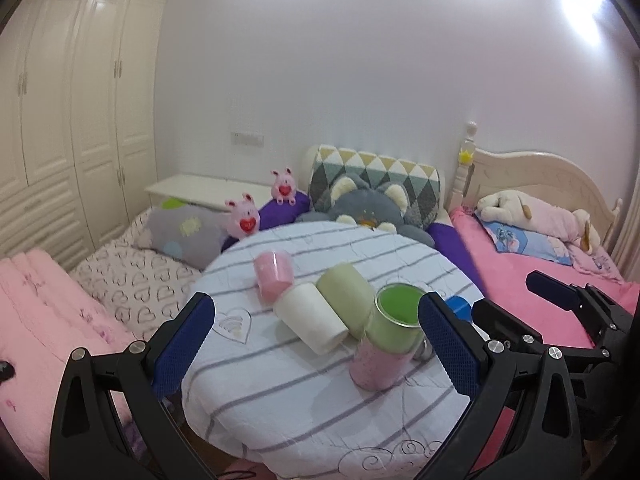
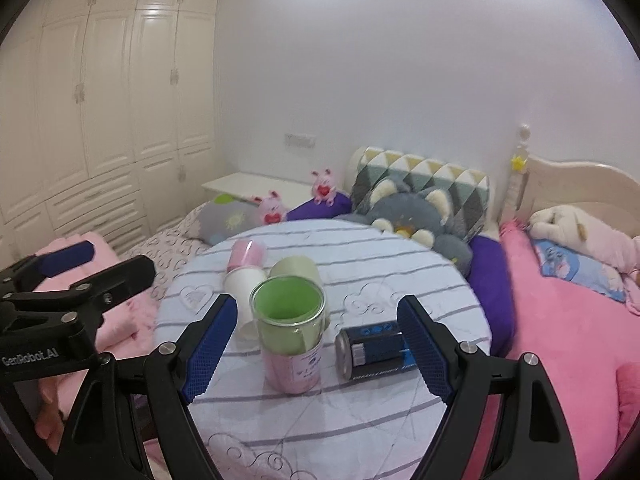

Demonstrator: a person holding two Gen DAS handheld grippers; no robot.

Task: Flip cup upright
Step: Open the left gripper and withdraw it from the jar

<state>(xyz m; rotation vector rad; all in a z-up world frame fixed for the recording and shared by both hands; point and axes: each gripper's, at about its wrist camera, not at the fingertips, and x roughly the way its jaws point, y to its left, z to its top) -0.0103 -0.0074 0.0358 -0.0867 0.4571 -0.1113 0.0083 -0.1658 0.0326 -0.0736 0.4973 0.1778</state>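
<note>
— On the bench (image 2: pixel 400 272), why is nothing gripped?
— Both tongs, left (image 1: pixel 316 344) and right (image 2: pixel 316 344), are spread wide. The pink-and-green cup (image 2: pixel 290 340) stands upright between them; a white cup (image 2: pixel 244 296) lies toppled at ten o'clock.

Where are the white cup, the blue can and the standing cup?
white cup (image 1: pixel 310 318), left wrist view, its side.
blue can (image 2: pixel 376 350), right wrist view, its side.
standing cup (image 2: pixel 290 354), right wrist view, its pink wall.

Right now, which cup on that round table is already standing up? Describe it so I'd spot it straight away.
Find the round table with the striped cloth, in front of the beds. Near its front edge, beside a dark can lying down, is the upright cup. It alone stands, clear, pink below, green inside; the other three cups lie tipped behind it.
</note>
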